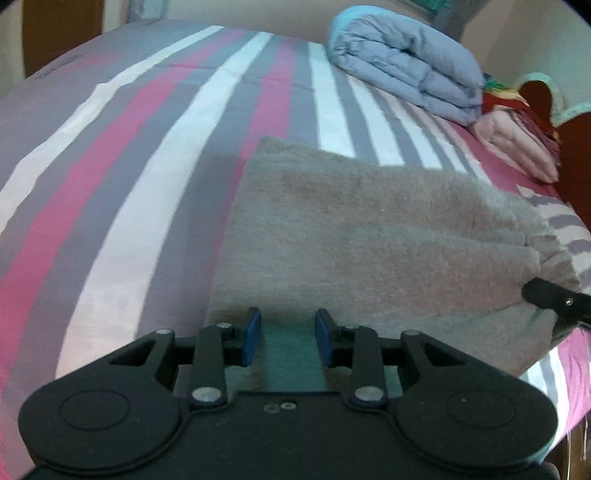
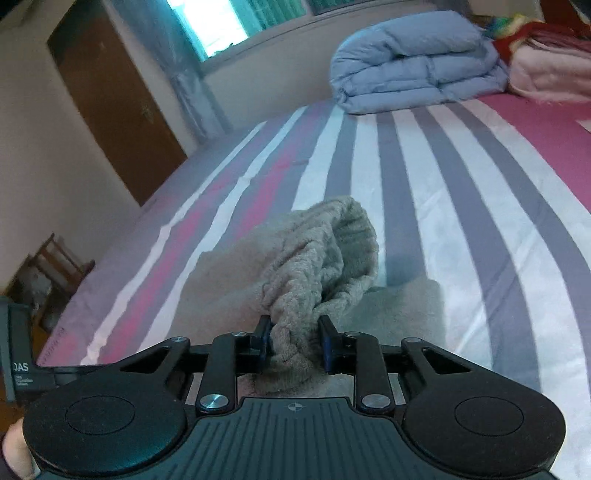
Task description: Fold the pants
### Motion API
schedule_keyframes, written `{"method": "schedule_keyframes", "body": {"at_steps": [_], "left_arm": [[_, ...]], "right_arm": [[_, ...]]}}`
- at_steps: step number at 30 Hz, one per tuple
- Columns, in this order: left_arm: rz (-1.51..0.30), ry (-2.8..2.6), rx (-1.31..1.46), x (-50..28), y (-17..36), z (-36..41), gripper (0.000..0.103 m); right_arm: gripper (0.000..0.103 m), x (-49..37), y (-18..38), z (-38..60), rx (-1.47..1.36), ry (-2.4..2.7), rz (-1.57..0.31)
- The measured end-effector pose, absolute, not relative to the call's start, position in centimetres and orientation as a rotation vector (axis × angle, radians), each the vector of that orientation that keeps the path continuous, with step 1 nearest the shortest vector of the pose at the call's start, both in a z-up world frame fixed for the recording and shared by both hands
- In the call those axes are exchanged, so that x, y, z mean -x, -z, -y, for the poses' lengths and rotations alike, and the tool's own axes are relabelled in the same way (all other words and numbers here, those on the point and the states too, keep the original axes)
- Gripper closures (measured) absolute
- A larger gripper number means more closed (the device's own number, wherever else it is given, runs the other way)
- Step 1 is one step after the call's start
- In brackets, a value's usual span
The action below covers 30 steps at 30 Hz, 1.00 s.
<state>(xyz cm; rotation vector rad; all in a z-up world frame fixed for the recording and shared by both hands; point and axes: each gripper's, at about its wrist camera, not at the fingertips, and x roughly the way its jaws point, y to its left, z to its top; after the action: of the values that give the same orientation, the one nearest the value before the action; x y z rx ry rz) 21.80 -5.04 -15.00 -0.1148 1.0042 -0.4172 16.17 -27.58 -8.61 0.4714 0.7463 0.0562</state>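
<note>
Grey fleece pants (image 1: 369,229) lie folded on the striped bed (image 1: 129,166). My left gripper (image 1: 288,341) is open and empty, its blue pads just over the pants' near edge. My right gripper (image 2: 295,343) is shut on a bunched, ribbed end of the pants (image 2: 325,258) and holds it lifted above the rest of the fabric. In the left wrist view the right gripper's black finger (image 1: 554,301) shows at the right edge, pinching that end of the pants.
A folded blue duvet (image 1: 402,62) and a pink folded blanket (image 1: 517,144) lie at the far side of the bed, also in the right wrist view (image 2: 417,62). A brown door (image 2: 110,103) and a window (image 2: 229,22) are on the far wall.
</note>
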Motion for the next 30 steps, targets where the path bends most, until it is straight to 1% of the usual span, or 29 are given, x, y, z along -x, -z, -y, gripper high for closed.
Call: {"method": "schedule_keyframes", "body": {"at_steps": [4, 7, 8, 9, 11, 15, 17, 19, 21, 24, 25, 27, 30], "left_arm": [[-1.019, 0.43, 0.092, -21.4, 15.7, 6.1, 0.079], [-1.028, 0.414, 0.031, -21.0, 16.5, 7.0, 0.079], [-1.02, 0.416, 0.01, -20.7, 16.4, 7.2, 0.079], [-1.021, 0.417, 0.009, -20.5, 16.3, 7.1, 0.079], [-1.026, 0.419, 0.057, -20.3, 15.5, 6.3, 0.079], [-1.018, 0.405, 0.066, -20.2, 14.8, 5.7, 0.079], [-1.031, 0.414, 0.036, -19.8, 15.5, 6.0, 0.079], [-1.009, 0.408, -0.001, -19.2, 15.9, 6.5, 0.079], [-1.0, 0.402, -0.007, -18.8, 16.1, 6.5, 0.079], [-1.016, 0.432, 0.012, -18.6, 16.1, 6.4, 0.079], [-1.02, 0.434, 0.0, -18.6, 15.8, 6.5, 0.079], [-1.034, 0.438, 0.008, -19.0, 15.1, 6.4, 0.079], [-1.03, 0.436, 0.031, -20.1, 14.1, 6.1, 0.079]], "right_arm": [[0.077, -14.1, 9.9, 30.0, -0.489, 0.032, -0.779], [0.073, -14.1, 13.4, 30.9, -0.483, 0.079, -0.873], [0.065, -14.2, 14.4, 30.9, -0.493, 0.088, -0.9], [0.055, -14.1, 14.8, 31.0, -0.508, 0.098, -0.901], [0.051, -13.8, 14.2, 31.6, -0.526, 0.116, -0.889], [0.051, -12.0, 10.9, 31.9, -0.482, 0.175, -0.787], [0.051, -11.5, 9.1, 30.6, -0.435, 0.15, -0.708], [0.051, -12.4, 8.4, 28.5, -0.379, 0.084, -0.687], [0.051, -13.3, 9.4, 26.6, -0.332, 0.036, -0.733], [0.052, -13.3, 14.0, 24.8, -0.177, 0.061, -0.858], [0.052, -12.7, 15.1, 24.6, -0.123, 0.064, -0.855], [0.052, -12.2, 15.0, 24.7, -0.11, 0.062, -0.831], [0.051, -11.9, 12.2, 25.7, -0.23, 0.052, -0.777]]}}
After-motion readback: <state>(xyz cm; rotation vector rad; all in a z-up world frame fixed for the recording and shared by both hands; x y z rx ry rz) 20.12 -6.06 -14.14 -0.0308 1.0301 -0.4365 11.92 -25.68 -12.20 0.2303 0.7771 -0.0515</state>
